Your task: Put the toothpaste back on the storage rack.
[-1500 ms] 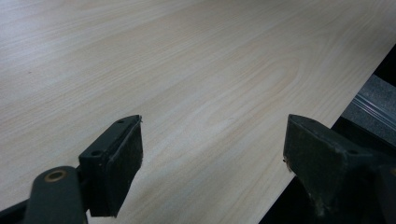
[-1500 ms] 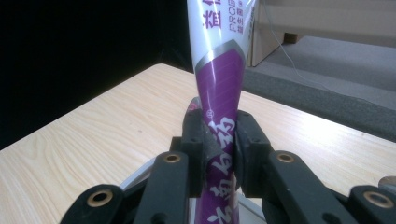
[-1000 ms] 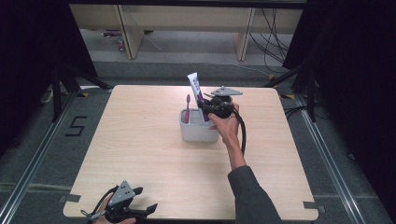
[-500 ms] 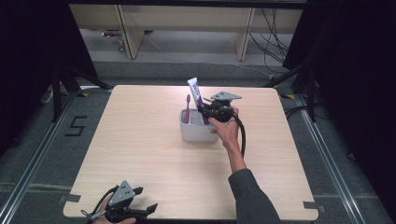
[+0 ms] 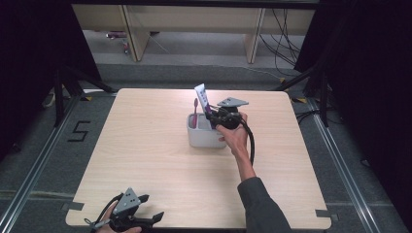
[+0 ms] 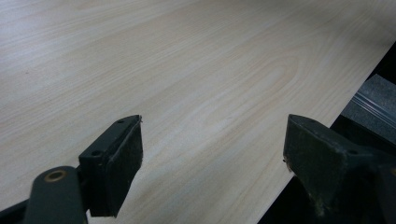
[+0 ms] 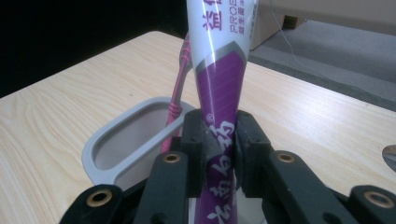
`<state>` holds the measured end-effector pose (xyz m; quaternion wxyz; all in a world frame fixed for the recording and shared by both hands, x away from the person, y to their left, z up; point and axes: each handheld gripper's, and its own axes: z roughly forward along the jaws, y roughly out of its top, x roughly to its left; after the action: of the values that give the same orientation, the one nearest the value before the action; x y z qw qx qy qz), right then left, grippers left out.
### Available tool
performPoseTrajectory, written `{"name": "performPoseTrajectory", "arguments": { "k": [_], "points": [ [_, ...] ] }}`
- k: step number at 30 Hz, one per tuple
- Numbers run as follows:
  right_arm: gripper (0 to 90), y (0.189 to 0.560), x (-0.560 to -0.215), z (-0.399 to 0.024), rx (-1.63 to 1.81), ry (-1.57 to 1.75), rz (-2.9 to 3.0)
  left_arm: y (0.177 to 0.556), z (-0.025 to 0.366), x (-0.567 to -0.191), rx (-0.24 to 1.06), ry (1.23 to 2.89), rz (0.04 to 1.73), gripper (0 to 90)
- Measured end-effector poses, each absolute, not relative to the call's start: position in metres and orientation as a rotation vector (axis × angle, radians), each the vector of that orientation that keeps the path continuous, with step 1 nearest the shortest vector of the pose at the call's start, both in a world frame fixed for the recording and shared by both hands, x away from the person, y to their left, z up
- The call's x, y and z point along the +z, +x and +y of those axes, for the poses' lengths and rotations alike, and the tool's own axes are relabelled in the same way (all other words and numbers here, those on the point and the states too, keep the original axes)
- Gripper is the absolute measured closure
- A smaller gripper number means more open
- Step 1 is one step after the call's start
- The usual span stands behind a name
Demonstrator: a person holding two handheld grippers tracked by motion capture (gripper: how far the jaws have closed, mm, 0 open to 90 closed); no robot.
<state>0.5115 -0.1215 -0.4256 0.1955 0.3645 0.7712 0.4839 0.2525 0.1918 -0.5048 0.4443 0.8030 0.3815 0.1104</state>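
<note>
Purple toothpaste tube point(image 7: 219, 88) (gripped), lowered into holder point(image 5: 203, 137)

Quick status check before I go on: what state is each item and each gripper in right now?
Toothpaste tube: upright, clamped between the right gripper's jaws, lower end at the holder.
Toothbrush: pink, standing in the holder, leaning slightly.
Holder: grey, upright on the table, open top.
Right gripper: shut on the toothpaste tube.
Left gripper: open, holding nothing, at the table's near edge.
Table: bare wood elsewhere.
</note>
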Motion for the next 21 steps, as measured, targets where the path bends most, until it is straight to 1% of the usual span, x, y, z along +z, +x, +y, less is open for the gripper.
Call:
{"name": "performPoseTrajectory", "arguments": {
  "k": [21],
  "points": [
    [76.0,0.5073,-0.4311,-0.1246,1.314,1.021,2.194,0.2523,0.1908,-0.5055,0.275,1.991,0.947,19.5]
  ]
}}
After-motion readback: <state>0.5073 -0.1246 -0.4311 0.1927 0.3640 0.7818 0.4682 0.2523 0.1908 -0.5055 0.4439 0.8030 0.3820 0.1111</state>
